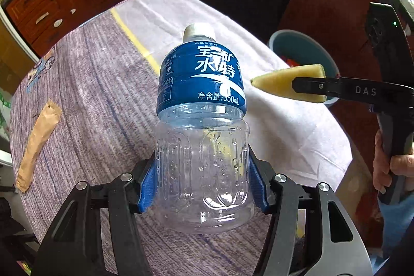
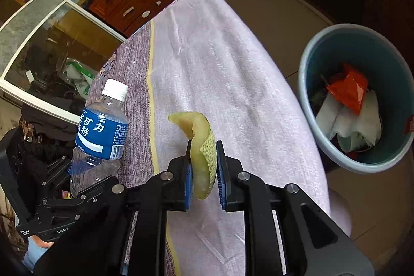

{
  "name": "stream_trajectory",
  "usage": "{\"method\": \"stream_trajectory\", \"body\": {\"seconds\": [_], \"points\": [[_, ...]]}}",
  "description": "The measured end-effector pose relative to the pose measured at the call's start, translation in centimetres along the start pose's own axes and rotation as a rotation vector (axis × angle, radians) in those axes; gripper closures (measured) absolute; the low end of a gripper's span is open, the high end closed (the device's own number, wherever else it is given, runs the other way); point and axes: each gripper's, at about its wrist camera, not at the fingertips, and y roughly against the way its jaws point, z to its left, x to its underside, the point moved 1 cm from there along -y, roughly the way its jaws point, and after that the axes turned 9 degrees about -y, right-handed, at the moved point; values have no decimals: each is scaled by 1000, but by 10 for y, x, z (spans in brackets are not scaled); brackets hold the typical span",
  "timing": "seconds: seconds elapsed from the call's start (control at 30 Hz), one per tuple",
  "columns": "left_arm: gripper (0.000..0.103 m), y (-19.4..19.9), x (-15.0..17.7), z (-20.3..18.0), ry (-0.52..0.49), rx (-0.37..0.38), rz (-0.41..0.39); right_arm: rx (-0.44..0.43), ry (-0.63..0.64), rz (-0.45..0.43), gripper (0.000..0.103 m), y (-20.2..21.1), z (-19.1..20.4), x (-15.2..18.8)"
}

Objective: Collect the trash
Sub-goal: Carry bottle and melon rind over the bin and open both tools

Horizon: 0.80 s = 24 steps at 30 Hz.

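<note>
Trash is partly collected already: the blue bin (image 2: 357,100) beside the desk (image 2: 222,74) holds crumpled white paper (image 2: 349,120) and an orange wrapper (image 2: 348,88). Two more pieces are off the cloth and in hand. The right gripper (image 2: 204,170) has its jaws clamped on a curved melon rind (image 2: 204,146), held above the desk's pale towel, near the bin but not yet over it. The left gripper (image 1: 203,180) has its jaws clamped on an empty plastic bottle (image 1: 203,120), upright. Left to do, by my reading: drop both in the bin, then fetch the brown packet (image 1: 38,141) lying on the desk.
</note>
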Motion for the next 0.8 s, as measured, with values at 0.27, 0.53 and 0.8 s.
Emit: {"method": "stream_trajectory", "body": {"seconds": [0.27, 0.53, 0.8], "points": [[43, -17, -54, -65, -135, 55, -4, -1, -130, -137, 88, 57, -72, -19], [43, -44, -103, -125, -251, 109, 20, 134, -275, -227, 88, 93, -163, -38], [43, -83, -128, -155, -302, 134, 79, 212, -334, -146, 88, 61, -203, -39]]}}
